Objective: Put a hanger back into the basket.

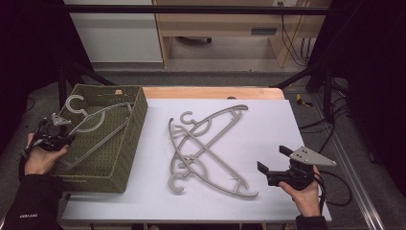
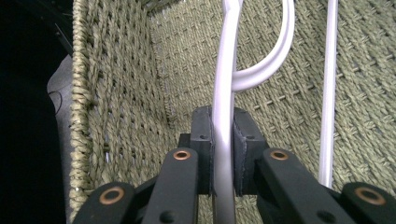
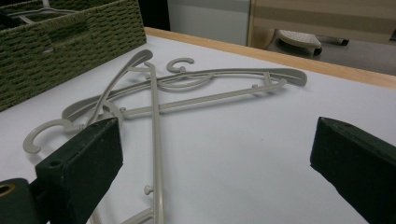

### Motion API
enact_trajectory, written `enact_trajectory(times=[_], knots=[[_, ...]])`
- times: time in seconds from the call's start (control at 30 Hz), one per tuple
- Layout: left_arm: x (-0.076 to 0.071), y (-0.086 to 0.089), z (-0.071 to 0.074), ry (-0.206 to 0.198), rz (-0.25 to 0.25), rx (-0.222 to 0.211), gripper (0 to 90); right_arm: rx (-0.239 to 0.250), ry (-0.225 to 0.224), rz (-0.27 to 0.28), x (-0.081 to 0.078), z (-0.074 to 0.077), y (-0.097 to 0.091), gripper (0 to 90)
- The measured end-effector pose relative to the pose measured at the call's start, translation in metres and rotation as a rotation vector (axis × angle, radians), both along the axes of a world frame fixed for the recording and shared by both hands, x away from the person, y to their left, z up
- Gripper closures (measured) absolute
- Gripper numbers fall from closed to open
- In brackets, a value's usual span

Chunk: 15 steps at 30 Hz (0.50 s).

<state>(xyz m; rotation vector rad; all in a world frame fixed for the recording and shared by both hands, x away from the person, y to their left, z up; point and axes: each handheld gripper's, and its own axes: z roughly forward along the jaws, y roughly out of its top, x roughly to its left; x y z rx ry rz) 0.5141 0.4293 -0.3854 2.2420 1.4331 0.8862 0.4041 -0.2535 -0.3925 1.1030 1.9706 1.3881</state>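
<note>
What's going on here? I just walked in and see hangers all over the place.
A person is putting grey hangers into a woven basket. The left gripper is shut on one hanger, holding it inside the basket. Two more hangers lie crossed on the white table. The right gripper waits open beside them, holding nothing.

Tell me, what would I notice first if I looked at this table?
Probably the two grey hangers lying crossed in the middle of the white table. Next, the green woven basket at the table's left end, where the left gripper is shut on a third hanger and holds it inside. The right gripper waits open near the table's right end, holding nothing.
</note>
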Motion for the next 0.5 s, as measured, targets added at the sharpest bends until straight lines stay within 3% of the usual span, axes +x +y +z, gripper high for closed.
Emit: enact_trajectory(times=[0.03, 0.27, 0.43, 0.5], knots=[[0.0, 0.001, 0.001, 0.018, 0.0, -0.013, 79.8, -0.001, -0.001, -0.001, 0.0, 0.0, 0.0, 2.8], [-0.006, 0.009, 0.006, 0.016, 0.02, -0.052, 76.9, 0.0, -0.006, 0.003, 0.0, 0.001, 0.001, 2.9], [-0.015, 0.011, 0.016, -0.037, 0.013, -0.099, 76.7, -0.001, -0.005, 0.007, 0.0, 0.002, 0.001, 2.9], [-0.021, 0.009, 0.021, -0.069, -0.001, -0.141, 74.7, 0.002, -0.011, 0.005, 0.0, 0.002, 0.001, 2.9]])
